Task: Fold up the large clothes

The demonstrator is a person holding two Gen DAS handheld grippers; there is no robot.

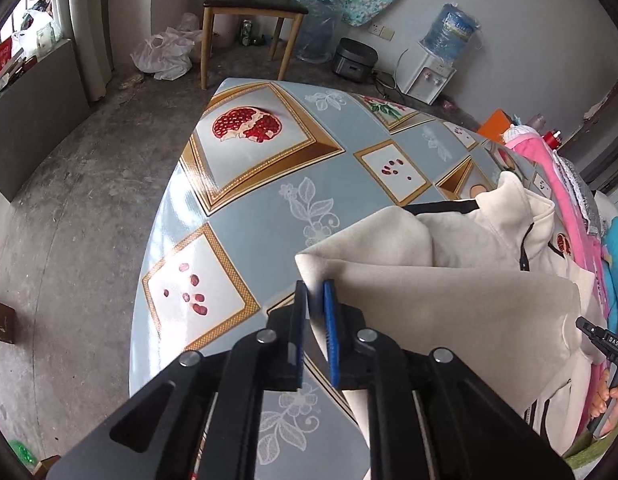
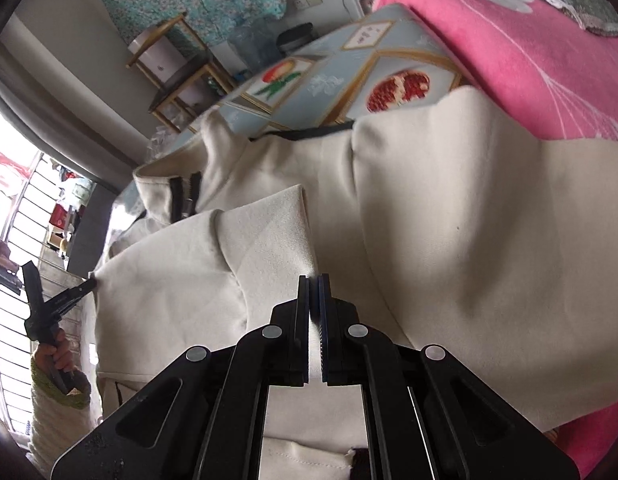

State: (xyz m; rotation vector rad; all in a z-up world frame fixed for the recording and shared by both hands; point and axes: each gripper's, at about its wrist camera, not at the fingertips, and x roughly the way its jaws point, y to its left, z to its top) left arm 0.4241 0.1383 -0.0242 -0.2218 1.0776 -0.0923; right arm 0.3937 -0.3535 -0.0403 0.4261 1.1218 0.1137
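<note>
A cream zip jacket (image 1: pixel 461 288) with black trim lies bunched on the patterned table (image 1: pixel 269 216). My left gripper (image 1: pixel 315 290) is shut on a folded corner of the jacket's edge, held just above the table. My right gripper (image 2: pixel 314 282) is shut on another edge of the same jacket (image 2: pixel 449 216), with cloth pinched between its pads. The left gripper also shows in the right wrist view (image 2: pixel 91 282), gripping the jacket's far corner. The right gripper's body shows at the right edge of the left wrist view (image 1: pixel 601 340).
A pink garment (image 2: pixel 529 56) lies on the table beside the jacket. A wooden chair (image 1: pixel 249 12), plastic bags (image 1: pixel 165 52), a rice cooker (image 1: pixel 355 60) and a water dispenser (image 1: pixel 433 68) stand on the floor beyond the table. A window with bars (image 2: pixel 21 240) is at the left.
</note>
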